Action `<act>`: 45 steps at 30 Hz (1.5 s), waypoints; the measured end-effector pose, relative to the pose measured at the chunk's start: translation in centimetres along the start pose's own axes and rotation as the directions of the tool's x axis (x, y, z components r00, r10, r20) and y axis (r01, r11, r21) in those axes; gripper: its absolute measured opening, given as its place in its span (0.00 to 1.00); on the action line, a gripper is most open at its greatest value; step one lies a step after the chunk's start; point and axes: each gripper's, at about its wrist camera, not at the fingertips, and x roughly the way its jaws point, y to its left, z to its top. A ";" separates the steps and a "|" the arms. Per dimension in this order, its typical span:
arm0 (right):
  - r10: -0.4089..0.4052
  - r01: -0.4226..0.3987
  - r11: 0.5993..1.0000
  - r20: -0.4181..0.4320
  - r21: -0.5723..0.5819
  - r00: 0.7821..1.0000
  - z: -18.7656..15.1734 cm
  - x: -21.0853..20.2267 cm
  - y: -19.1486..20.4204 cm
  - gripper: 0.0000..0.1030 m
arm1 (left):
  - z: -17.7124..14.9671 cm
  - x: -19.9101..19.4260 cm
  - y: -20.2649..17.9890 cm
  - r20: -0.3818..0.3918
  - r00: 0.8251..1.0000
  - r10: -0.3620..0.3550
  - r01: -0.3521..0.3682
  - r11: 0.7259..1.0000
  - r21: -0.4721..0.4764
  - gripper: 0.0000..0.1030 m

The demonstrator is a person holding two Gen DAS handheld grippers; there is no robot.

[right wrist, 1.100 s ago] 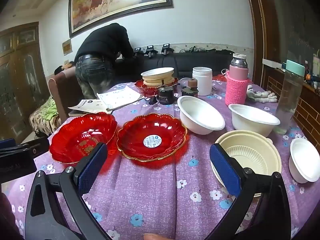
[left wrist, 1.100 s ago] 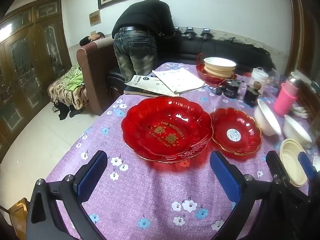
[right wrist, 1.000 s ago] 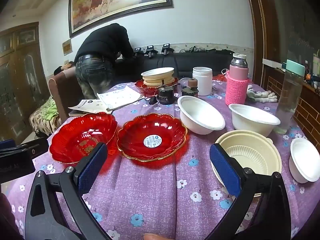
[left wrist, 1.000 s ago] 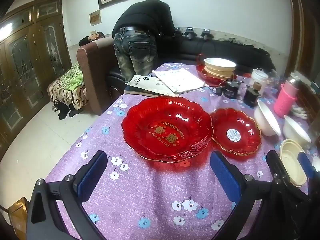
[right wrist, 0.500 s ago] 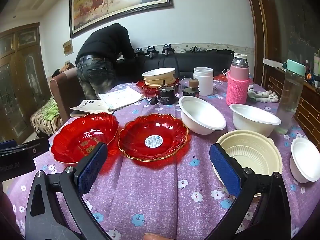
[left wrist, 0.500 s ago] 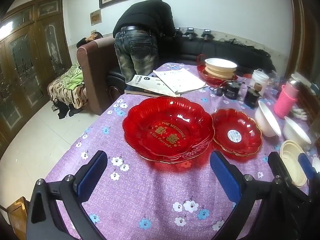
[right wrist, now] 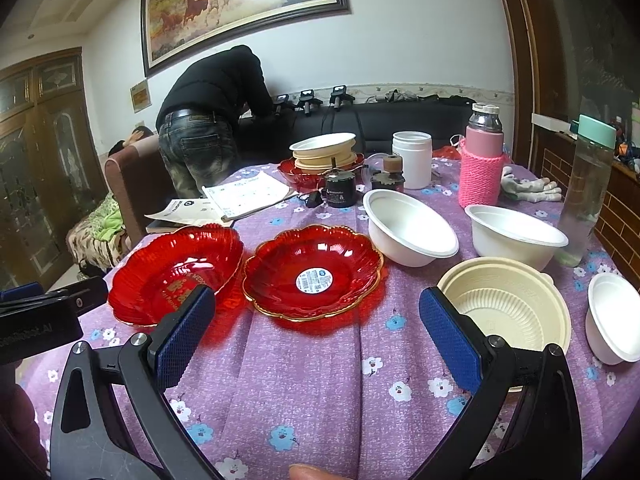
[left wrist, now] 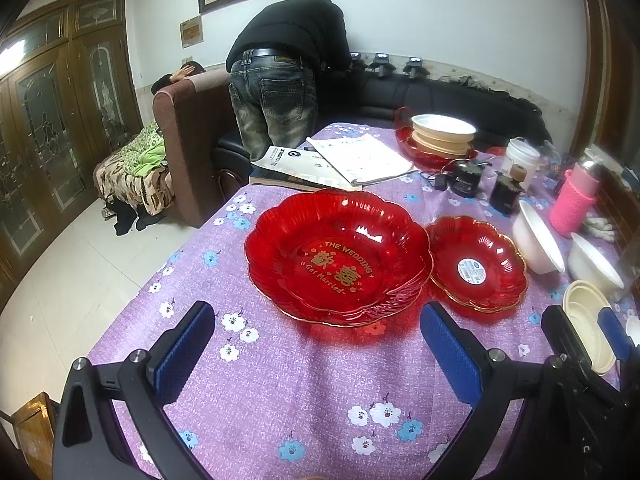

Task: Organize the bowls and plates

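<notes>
Left gripper (left wrist: pixel 316 344): my fingers spread wide, holding nothing, hovering over the purple cloth (left wrist: pixel 280 400)
Right gripper (right wrist: pixel 316 332): also spread wide and empty, above the cloth
Ahead of left fingers: large red plate (left wrist: pixel 338 256), flat on the cloth, its near rim just beyond my fingertips and between them
Past my left gripper's right finger: small red plate (left wrist: pixel 476 264), its rim touching or slightly under the large plate's edge; I cannot tell which
Ahead of right fingers: the small red plate (right wrist: pixel 312 276) sits centred between them, sticker up
Behind my right gripper's right finger: cream ribbed bowl (right wrist: pixel 504 304), partly hidden by the pad
Further out, right side: two white bowls (right wrist: pixel 412 232), the nearer one tilted, and a smaller white bowl (right wrist: pixel 612 320) off to the far right
Far end: a stack of bowls on a red dish (right wrist: pixel 324 156)
Step, judged: first grasp, likely stacking the red plates
Method note: rims are thin and glossy; bring one pad under the scalloped lip and one over, close on the near edge, lift level to avoid sliding the neighbour
</notes>
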 end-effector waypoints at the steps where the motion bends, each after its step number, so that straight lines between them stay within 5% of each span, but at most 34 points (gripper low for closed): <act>1: 0.004 -0.004 1.000 -0.001 0.003 1.000 0.0 0.0 0.0 1.00 | 0.0 0.1 0.1 0.002 1.000 0.001 -0.001 1.000 -0.001 0.99; 40: 0.086 -0.083 0.996 -0.100 0.043 0.991 -0.2 1.6 -0.1 1.00 | -0.8 1.5 2.6 0.038 0.999 0.011 -0.009 0.998 -0.057 0.99; 45: 0.089 -0.083 0.995 -0.135 0.051 0.987 -0.4 2.2 -0.1 1.00 | -1.4 1.7 2.6 0.094 0.995 0.033 -0.028 0.998 -0.060 0.99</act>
